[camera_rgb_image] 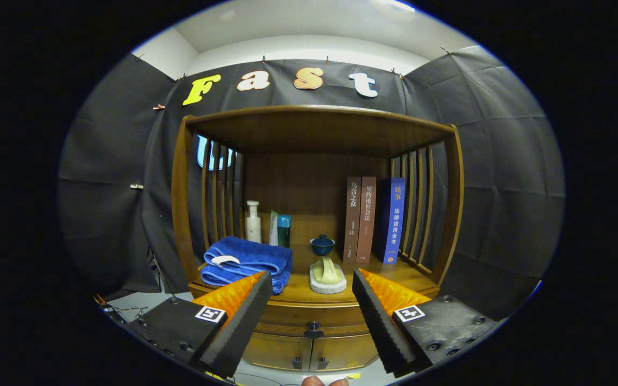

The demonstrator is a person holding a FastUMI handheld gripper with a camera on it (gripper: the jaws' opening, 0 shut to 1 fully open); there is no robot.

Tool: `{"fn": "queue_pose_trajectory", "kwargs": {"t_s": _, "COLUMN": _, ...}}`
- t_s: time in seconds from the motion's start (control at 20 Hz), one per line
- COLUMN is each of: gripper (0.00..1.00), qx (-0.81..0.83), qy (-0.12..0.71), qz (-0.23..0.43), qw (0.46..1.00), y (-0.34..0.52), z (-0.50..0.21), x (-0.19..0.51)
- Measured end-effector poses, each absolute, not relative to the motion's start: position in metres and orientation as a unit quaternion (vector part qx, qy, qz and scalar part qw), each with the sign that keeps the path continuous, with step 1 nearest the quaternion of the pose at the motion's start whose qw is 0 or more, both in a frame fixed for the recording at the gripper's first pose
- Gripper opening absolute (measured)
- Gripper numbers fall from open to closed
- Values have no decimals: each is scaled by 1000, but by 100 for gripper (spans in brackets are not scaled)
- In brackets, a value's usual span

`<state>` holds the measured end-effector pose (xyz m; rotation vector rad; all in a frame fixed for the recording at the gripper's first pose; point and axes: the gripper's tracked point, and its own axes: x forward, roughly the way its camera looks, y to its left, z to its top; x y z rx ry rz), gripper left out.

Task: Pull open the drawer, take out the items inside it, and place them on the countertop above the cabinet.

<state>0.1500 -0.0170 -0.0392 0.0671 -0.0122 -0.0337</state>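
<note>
Partly hidden drawer (313, 316) behind gripper (312, 285)

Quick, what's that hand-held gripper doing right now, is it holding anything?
Hand-held gripper: open, holding nothing; its fingers are spread apart in front of the cabinet, with the drawer knob showing between them, not touched.

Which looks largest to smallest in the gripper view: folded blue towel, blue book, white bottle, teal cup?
1. Folded blue towel, nearer the camera.
2. Blue book.
3. White bottle.
4. Teal cup.
The open hand-held gripper holds nothing.
</note>
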Motion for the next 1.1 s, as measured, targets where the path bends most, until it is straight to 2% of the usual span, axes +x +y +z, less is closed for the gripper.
{"fn": "queue_pose_trajectory", "kwargs": {"t_s": 0.5, "gripper": 98, "qx": 51, "qy": -55, "qz": -32, "qw": 997, "y": -32, "z": 70, "x": 80}}
{"fn": "queue_pose_trajectory", "kwargs": {"t_s": 0.6, "gripper": 98, "qx": 47, "qy": -59, "qz": -46, "qw": 996, "y": -47, "z": 61, "x": 48}}
{"fn": "queue_pose_trajectory", "kwargs": {"t_s": 1.1, "gripper": 98, "qx": 30, "qy": -42, "qz": -31, "qw": 998, "y": -33, "z": 68, "x": 41}}
